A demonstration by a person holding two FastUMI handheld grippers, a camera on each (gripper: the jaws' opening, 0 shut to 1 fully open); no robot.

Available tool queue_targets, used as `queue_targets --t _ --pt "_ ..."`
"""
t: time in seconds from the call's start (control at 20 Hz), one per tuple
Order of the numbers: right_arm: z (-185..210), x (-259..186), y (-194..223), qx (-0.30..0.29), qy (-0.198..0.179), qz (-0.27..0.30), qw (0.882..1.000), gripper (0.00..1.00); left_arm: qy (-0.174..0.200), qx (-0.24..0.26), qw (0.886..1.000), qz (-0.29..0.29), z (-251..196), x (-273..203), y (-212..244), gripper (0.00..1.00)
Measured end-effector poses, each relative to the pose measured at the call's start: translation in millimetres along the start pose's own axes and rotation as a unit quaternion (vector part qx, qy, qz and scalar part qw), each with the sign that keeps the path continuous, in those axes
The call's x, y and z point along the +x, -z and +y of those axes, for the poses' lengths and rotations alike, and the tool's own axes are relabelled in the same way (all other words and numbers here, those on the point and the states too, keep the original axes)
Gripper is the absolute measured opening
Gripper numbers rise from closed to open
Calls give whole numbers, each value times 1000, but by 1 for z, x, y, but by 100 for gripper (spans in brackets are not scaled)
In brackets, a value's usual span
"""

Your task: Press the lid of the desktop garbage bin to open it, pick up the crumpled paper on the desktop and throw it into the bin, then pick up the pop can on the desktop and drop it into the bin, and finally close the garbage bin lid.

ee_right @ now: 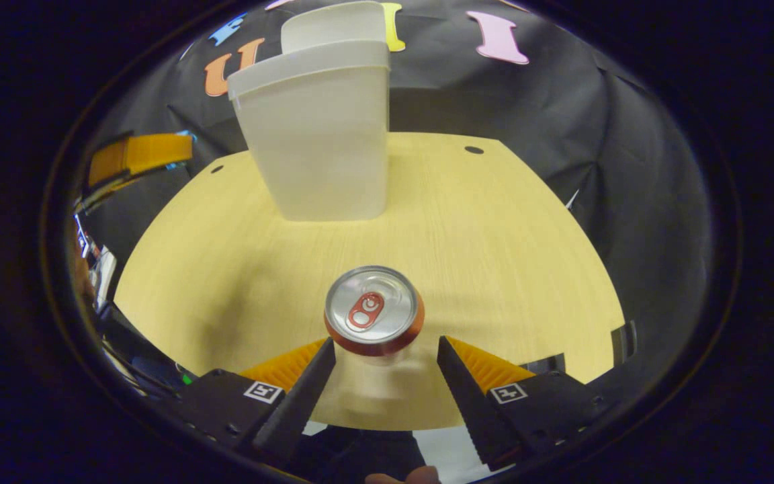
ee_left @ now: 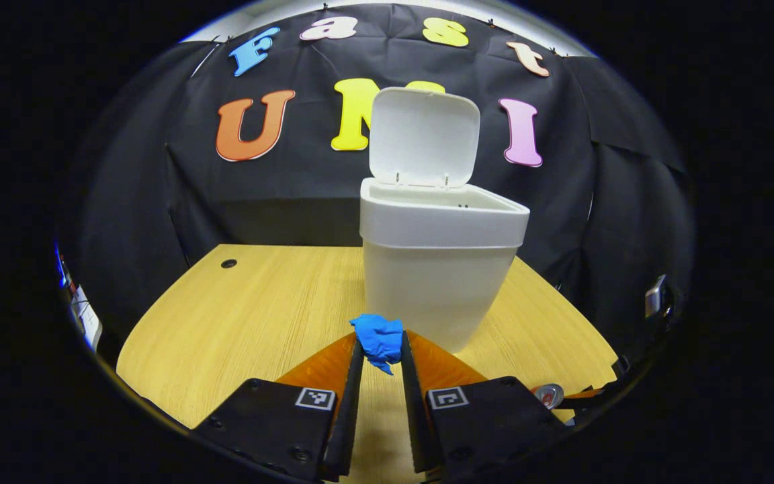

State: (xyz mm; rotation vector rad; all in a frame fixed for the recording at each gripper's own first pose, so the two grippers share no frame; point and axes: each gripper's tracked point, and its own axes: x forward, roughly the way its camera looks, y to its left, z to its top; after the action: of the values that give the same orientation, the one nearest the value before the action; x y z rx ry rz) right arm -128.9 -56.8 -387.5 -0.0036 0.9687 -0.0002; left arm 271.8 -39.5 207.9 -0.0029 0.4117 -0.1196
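Note:
The white desktop bin point(ee_left: 437, 282) stands on the wooden table with its lid point(ee_left: 424, 138) flipped up and open. My left gripper point(ee_left: 381, 343) is shut on the blue crumpled paper point(ee_left: 377, 333), held just in front of the bin's lower wall. The pop can point(ee_right: 373, 310) stands upright near the table's front edge, its silver top with a red tab facing up. My right gripper point(ee_right: 385, 344) is open, one finger on each side of the can, not touching it. In the right gripper view the bin point(ee_right: 316, 141) rises behind the can. The can's top point(ee_left: 549, 394) peeks out at the lower right of the left gripper view.
The wooden table point(ee_right: 494, 228) has small round cable holes point(ee_left: 228, 263) near its back edge. Black cloth walls close in the booth behind and beside the table. The left gripper's body point(ee_right: 138, 154) hangs at the left of the right gripper view.

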Motion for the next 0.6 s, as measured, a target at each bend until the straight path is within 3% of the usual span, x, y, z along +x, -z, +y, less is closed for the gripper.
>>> queue_targets --t 0.5,0.6 --pt "6 32 -1 -10 -2 11 1000 95 -8 8 998 -55 10 -7 -49 36" --pt "6 30 -2 -13 -1 12 1000 83 -7 7 998 -65 12 -9 -57 36"
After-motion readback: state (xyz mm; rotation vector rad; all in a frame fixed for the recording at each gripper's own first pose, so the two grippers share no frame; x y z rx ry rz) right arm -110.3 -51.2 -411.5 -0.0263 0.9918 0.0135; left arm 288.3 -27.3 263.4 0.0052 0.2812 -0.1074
